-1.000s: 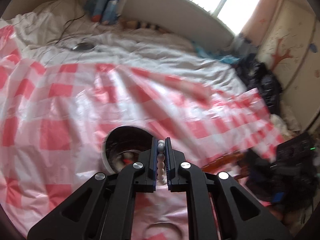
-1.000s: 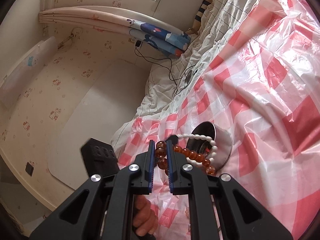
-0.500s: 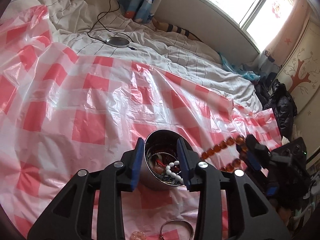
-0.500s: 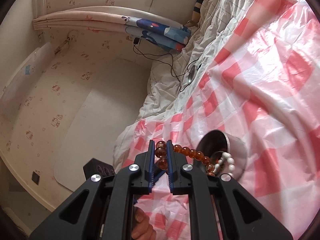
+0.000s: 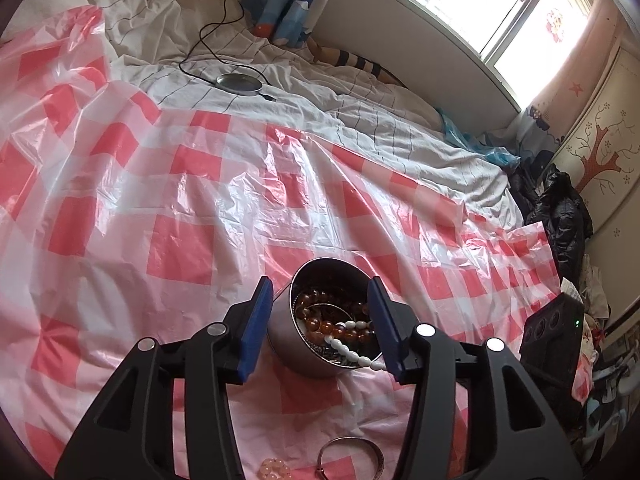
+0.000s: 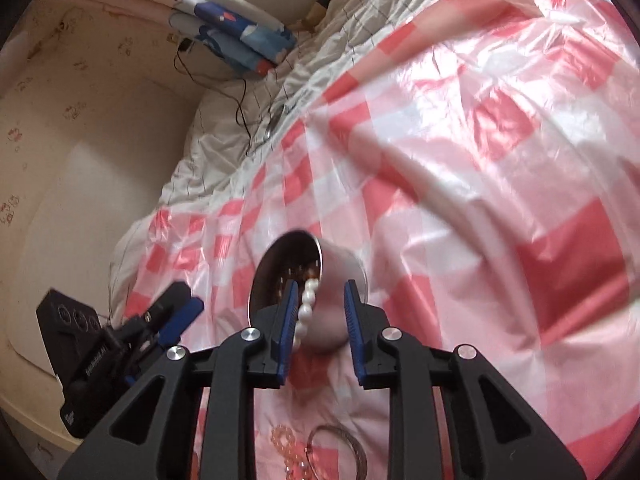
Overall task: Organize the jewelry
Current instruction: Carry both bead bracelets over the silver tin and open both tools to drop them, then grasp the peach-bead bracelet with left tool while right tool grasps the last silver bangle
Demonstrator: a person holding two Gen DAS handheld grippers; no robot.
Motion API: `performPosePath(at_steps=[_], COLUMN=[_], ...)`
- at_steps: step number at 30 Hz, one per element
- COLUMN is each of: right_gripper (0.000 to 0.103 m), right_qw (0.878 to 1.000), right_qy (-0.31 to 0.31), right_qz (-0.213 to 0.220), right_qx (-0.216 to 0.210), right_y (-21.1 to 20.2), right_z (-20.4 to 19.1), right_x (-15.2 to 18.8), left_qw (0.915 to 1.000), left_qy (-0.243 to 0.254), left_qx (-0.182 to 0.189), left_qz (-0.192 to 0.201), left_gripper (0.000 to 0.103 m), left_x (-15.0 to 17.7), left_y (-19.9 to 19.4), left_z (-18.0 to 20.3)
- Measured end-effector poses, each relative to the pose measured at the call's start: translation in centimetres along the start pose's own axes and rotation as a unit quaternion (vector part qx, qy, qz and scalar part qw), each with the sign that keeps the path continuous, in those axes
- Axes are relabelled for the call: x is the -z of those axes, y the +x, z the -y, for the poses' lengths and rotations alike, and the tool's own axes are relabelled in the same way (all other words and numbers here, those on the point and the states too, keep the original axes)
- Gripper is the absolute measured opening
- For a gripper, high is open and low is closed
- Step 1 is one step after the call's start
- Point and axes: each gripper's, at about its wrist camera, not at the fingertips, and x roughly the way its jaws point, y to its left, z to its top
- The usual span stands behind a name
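1. Jewelry: amber bead bracelet (image 5: 324, 326) lies inside a round metal tin (image 5: 288, 336); white bead strand (image 5: 356, 350) hangs over the tin's rim.
2. Tin: stands on a red-checked plastic sheet (image 5: 176, 248) spread over the bed.
3. Left tongs (image 5: 322, 326): jaws just opening, apart on either side of the tin, gripping nothing.
4. Right tongs (image 6: 322, 310): jaws just opening, empty; the white strand hangs beside one pad.
5. Loose: metal bangle (image 5: 352, 458) and pink bead bracelet (image 5: 274, 470) on the sheet.

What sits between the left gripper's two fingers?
In the left wrist view, the left gripper is open around the metal tin, untouched, with white beads over its rim.
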Motion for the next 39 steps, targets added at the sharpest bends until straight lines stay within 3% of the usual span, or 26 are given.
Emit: performPosePath(at_steps=[2, 6, 9, 12, 19, 21, 27, 32, 36, 39], right_gripper=[0.024, 0.024, 0.024, 0.024, 0.024, 0.031, 0.050, 0.051, 0.051, 0.051], right_qw=[1.000, 0.998, 0.997, 0.994, 0.981, 0.978, 0.982, 0.988, 0.983, 0.981], right_qy=[-0.011, -0.052, -0.065, -0.101, -0.174, -0.182, -0.173, -0.137, -0.147, -0.158], right_qz=[-0.023, -0.021, -0.026, -0.030, -0.036, -0.041, -0.034, -0.015, -0.019, -0.033], right_qx=[-0.010, -0.030, -0.022, 0.024, 0.084, 0.094, 0.071, 0.065, 0.109, 0.106], right_y=[0.6, 1.1, 2.5, 4.2, 7.7, 7.7, 3.6, -1.5, -4.2, -4.7], right_z=[-0.7, -3.3, -4.4, -4.9, -6.6, -6.7, -6.5, -3.9, -1.9, -1.9], right_x=[0.7, 1.0, 0.3, -0.1, -0.3, -0.2, 0.6, 2.5, 5.9, 7.8], left_qw=[1.0000, 0.9999, 0.9999, 0.9997, 0.9993, 0.9991, 0.9995, 0.9992, 0.9971, 0.9943], left_qy=[-0.003, -0.011, -0.017, -0.024, -0.038, -0.042, -0.024, 0.008, 0.042, 0.054], left_qx=[-0.001, -0.001, 0.000, 0.004, -0.001, -0.004, -0.014, -0.021, -0.021, 0.001], left_qz=[-0.003, -0.002, -0.001, -0.003, 0.002, 0.000, -0.012, -0.033, -0.060, -0.092], left_gripper=[0.048, 0.050, 0.051, 0.052, 0.055, 0.055, 0.059, 0.060, 0.061, 0.061], left_x=[0.1, 0.1, 0.1, 0.1, -0.1, -0.2, 0.5, 1.7, 3.4, 5.2], left_y=[0.1, 0.0, -0.1, -0.1, -0.5, -0.6, -1.1, -1.9, -2.1, -2.0], left_z=[-0.2, -0.6, -1.0, -1.4, -2.4, -2.7, -3.0, -3.2, -3.1, -3.0])
